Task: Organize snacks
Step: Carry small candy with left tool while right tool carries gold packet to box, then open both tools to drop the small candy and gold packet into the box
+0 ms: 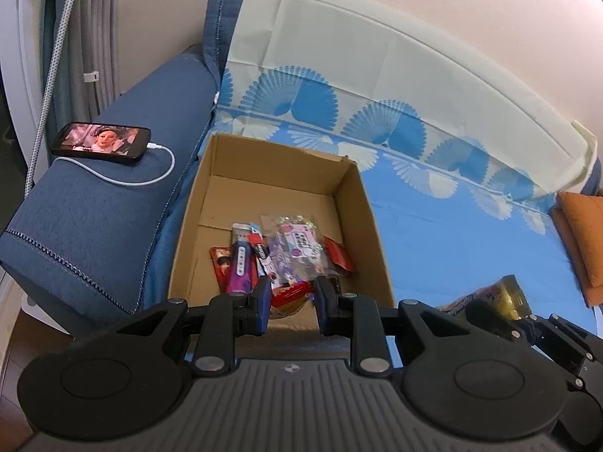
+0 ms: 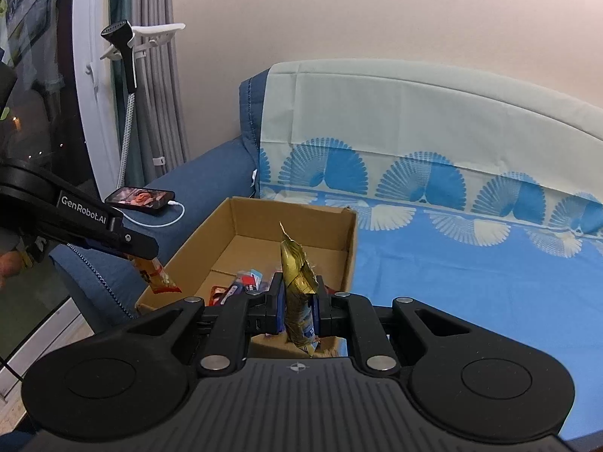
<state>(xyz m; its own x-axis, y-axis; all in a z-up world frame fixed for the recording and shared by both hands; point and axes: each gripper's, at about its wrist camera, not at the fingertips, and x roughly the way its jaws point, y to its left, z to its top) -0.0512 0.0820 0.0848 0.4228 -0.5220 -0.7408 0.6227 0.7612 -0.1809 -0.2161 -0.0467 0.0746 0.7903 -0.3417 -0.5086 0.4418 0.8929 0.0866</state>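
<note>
An open cardboard box stands on the sofa with several snack packets lying in its near half. My left gripper hangs over the box's near edge, shut on a red and orange snack packet; that packet also shows in the right wrist view. My right gripper is shut on a gold snack packet, held upright just before the box. The gold packet also shows at the right of the left wrist view.
The sofa seat carries a blue patterned cover. A phone on a white cable lies on the blue armrest left of the box. An orange cushion lies at far right. A curtain and a window stand left.
</note>
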